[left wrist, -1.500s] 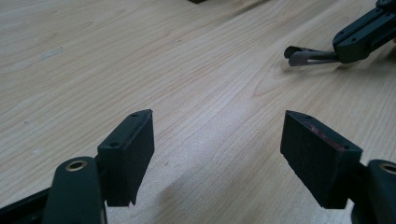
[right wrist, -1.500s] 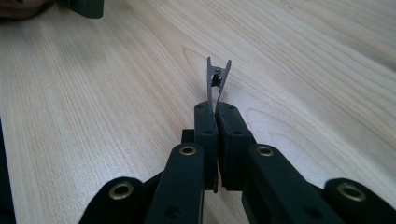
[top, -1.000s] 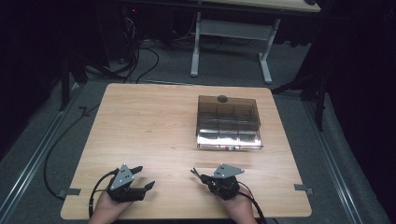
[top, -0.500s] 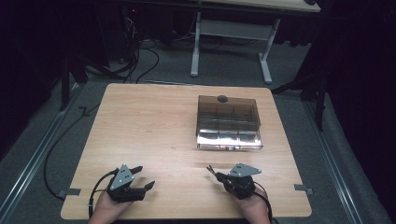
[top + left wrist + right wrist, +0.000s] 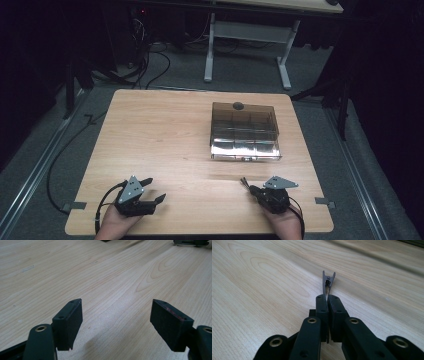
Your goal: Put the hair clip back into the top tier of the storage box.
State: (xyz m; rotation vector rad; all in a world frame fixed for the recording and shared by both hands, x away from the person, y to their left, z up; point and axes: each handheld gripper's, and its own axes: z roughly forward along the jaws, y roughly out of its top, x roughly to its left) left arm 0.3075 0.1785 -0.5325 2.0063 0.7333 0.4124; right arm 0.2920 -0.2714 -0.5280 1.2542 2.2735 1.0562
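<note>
Bench (image 5: 165,135), wooden: carries a smoke-tinted compartment box (image 5: 244,131) toward its far right corner, lid apparently down, well apart from both tools, so the work looks barely begun. Left gripper (image 5: 150,190), near the front left edge: jaws spread wide over bare wood, holding nothing, seemingly parked in reserve. Right gripper (image 5: 328,298), near the front right edge: jaws pressed together, pinching a small metal clip (image 5: 328,283) that juts forward just above the bench, probably being carried to the box.

Smoky compartment box (image 5: 244,131) on table (image 5: 160,135)
</note>
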